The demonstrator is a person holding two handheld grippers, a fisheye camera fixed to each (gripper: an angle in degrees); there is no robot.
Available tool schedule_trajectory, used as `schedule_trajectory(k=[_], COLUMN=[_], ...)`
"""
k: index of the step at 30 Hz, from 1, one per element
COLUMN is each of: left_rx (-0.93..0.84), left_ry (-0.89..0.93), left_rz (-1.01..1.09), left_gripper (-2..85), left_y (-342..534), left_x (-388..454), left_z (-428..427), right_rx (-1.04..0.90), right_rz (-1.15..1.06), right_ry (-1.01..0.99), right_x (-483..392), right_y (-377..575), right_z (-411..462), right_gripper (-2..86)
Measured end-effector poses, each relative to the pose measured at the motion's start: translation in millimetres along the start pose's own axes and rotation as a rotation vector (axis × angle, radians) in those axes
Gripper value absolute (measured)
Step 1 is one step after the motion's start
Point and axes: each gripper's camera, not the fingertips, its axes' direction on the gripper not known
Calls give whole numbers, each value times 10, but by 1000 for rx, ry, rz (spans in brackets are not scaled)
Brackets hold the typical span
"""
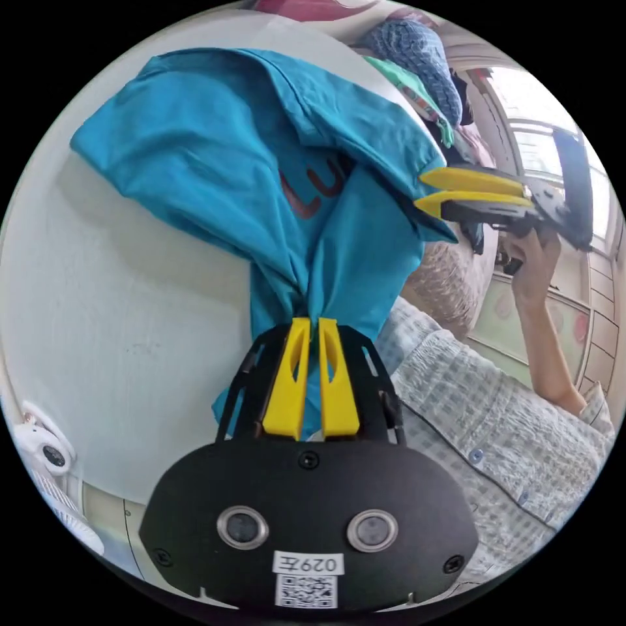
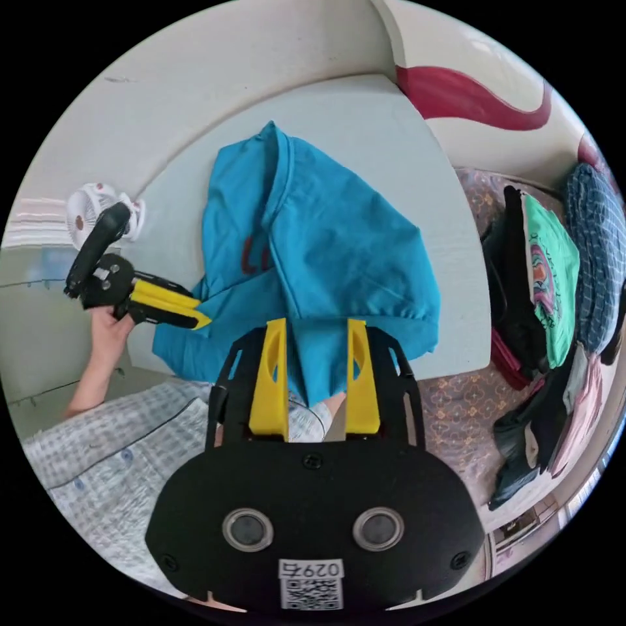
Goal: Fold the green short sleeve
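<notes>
My left tongs (image 1: 310,323) clamp a bunched edge of the teal short-sleeve shirt (image 1: 261,169); right tongs (image 2: 316,326) spread open, hem between them. Shirt lies crumpled on the pale surface (image 2: 391,130), long axis running away from me

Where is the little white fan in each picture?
Left gripper view: the fan sits at the lower left edge, beside the white table.
Right gripper view: the fan is at the left, past the table's far corner.
Shared landmark: the blue shirt.
</notes>
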Motion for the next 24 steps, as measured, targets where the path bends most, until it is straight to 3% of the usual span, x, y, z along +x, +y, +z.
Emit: schedule_trajectory(k=[4,10,15,18,20,22,24], left_rx=[72,240,413,548,617,631,568], left_ry=[137,246,420,369,317,248,174], left_rz=[-66,-220,-221,-229,-236,-231,-210], left_gripper=[-7,-9,-9,-10,-10,-10,-10], left_y=[297,948,1214,1318,1299,1057,715], left_x=[-229,-620,-796,-758,-744,-751,-741], left_z=[134,241,170,-96,-280,-462,-530], right_rx=[6,240,258,376,325,146,9], right_rz=[-135,-75,46,6,-124,-205,-243], right_ry=[204,428,162,76,-47,-160,-106], right_x=[-297,-104,532,481,305,53,-155], right_y=[-276,-784,-1054,-790,-715,-751,-793], right_z=[-122,-1290,-1965,-2092,-1867,-1264,-772], right_gripper=[21,10,42,41,19,4,0])
